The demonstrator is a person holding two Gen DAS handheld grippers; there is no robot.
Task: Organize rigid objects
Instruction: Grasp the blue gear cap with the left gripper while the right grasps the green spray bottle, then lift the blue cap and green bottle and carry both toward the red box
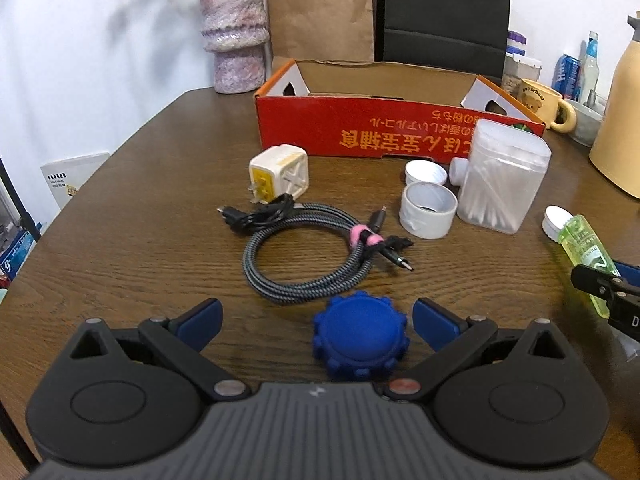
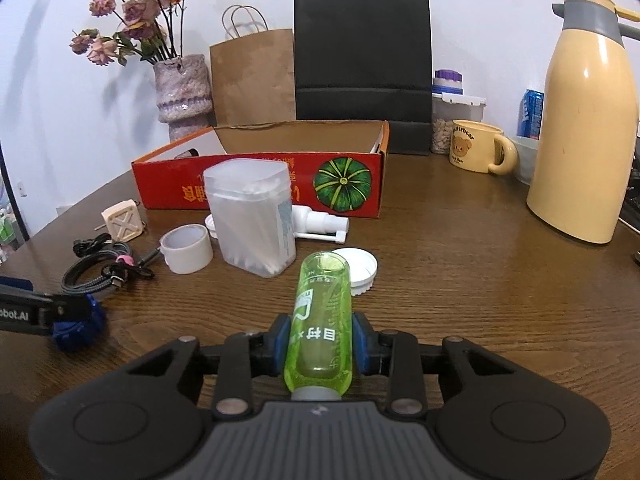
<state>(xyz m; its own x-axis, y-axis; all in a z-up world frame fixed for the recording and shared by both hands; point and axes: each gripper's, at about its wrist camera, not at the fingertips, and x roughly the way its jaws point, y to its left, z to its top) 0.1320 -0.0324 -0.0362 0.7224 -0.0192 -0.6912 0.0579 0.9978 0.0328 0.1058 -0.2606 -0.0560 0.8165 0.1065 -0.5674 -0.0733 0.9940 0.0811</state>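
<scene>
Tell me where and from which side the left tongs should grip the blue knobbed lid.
Grip the blue knobbed lid across its bumpy rim, coming down from above and slightly behind. It lies flat on the table between the open left tongs, nearer the right pad. The low, round shape probably leaves only opposite side edges to pinch, and the knobs should resist slipping.

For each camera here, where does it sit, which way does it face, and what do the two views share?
Left wrist: sits on the left tongs, looking down across the table at the blue knob between open fingers; the right tongs show at the right edge.
Right wrist: sits on the right tongs, shut on the green bottle; the left tongs show at the left edge.
Shared: red box, swab container, coiled cable.
</scene>
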